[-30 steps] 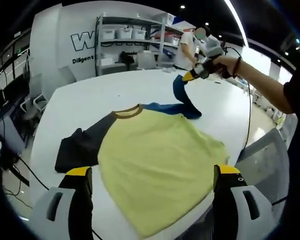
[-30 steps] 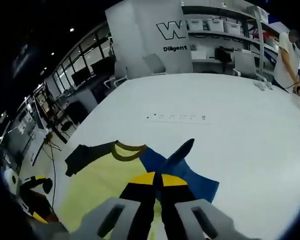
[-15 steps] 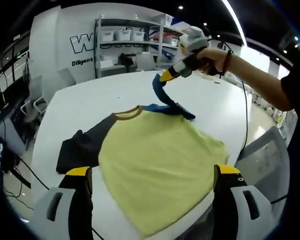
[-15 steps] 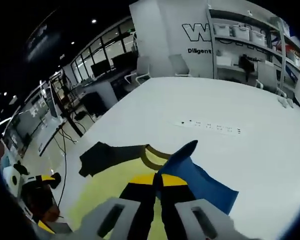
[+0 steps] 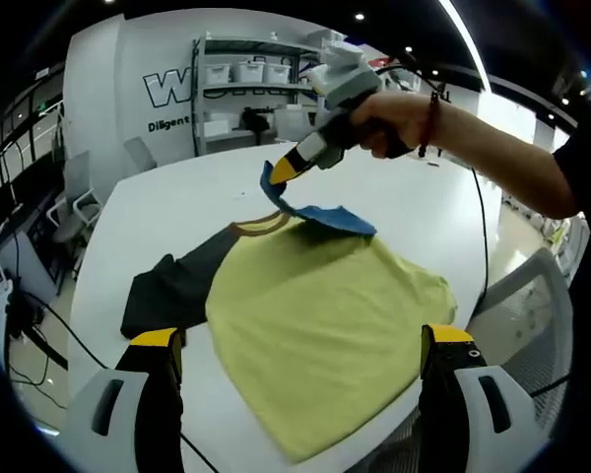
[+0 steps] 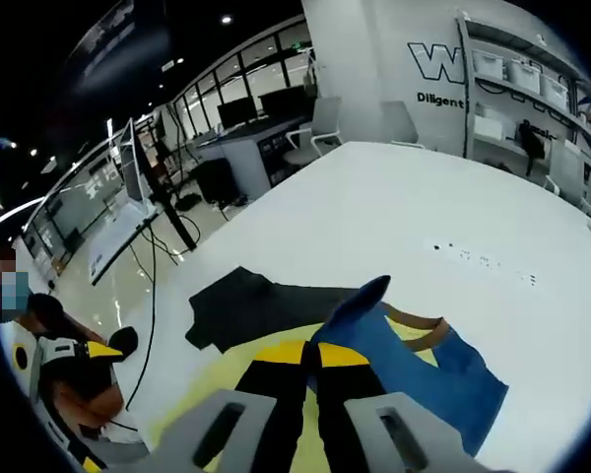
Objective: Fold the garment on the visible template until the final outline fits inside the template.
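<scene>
The garment [image 5: 320,325], a yellow shirt with a dark sleeve [image 5: 172,286] and a blue sleeve [image 5: 320,215], lies flat on the white bench [image 5: 167,207]. It is near the bench corner that is closest to the left gripper view. Its lower hem reaches almost to the near edge of the bench, and its right side is close to the right edge. The dark sleeve lies spread toward the left, just beside the left edge.

The right gripper [image 5: 281,172] is held by a hand [image 5: 389,118] above the collar [image 5: 259,225]. Its jaws are clenched on the end of the blue sleeve, which is lifted off the bench and curves over the shoulder of the shirt. In the right gripper view the same gripper [image 6: 310,360] shows its two jaws pressed together, with the blue sleeve [image 6: 404,360] between them and hanging to the right.

The left gripper [image 5: 300,340] is low at the near edge of the bench. Its jaws are released and stand wide apart, with nothing between them.

Behind the garment the bench top is wide and bare, so there is much open room there. In the far background there is a metal shelf [image 5: 251,94] with white bins [image 5: 244,71] on its upper level; what is in the bins I cannot tell.
</scene>
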Demonstrator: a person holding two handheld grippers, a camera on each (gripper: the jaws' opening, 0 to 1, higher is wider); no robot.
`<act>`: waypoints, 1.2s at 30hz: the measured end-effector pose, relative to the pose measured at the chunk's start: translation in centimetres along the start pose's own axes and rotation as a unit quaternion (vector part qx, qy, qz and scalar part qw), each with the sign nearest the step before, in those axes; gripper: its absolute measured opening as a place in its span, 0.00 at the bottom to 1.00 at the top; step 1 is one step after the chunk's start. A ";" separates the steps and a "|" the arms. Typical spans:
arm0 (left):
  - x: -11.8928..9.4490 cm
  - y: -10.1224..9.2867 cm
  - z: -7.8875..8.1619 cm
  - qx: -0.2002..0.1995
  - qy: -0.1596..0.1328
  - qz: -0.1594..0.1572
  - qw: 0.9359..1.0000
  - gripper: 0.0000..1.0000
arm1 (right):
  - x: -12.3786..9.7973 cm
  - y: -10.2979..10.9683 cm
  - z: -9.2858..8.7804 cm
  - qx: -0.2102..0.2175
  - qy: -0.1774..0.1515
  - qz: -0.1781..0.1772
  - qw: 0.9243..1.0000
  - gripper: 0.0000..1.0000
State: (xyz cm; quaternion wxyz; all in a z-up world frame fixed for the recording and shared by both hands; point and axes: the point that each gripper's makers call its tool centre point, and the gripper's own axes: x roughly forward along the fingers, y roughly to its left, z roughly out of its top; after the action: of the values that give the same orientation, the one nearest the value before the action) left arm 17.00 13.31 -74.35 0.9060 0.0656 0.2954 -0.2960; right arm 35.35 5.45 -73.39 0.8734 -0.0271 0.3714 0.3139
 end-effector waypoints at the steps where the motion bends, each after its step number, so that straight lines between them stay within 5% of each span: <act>1: 0.0 0.0 0.0 0.001 0.000 0.000 1.000 0.99 | 0.4 0.7 -0.2 -0.012 0.007 0.005 1.000 0.00; 9: 0.0 0.0 -0.1 0.003 0.004 0.001 1.000 0.99 | 2.9 3.0 -1.5 -0.039 0.027 0.013 0.999 0.00; 16: -0.1 0.1 -0.1 0.003 0.001 0.002 1.000 0.99 | 5.5 4.4 -4.8 -0.058 0.065 0.019 0.996 0.00; 36: -0.8 0.7 -0.6 0.000 0.003 0.014 1.000 0.99 | 9.4 6.6 -7.3 -0.036 0.062 0.080 0.994 0.00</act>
State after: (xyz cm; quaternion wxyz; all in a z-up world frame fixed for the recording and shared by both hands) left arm 16.58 14.50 -74.42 0.9092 0.0700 0.2971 -0.2833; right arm 31.92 13.68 -83.74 0.8195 -0.0479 0.4140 0.3935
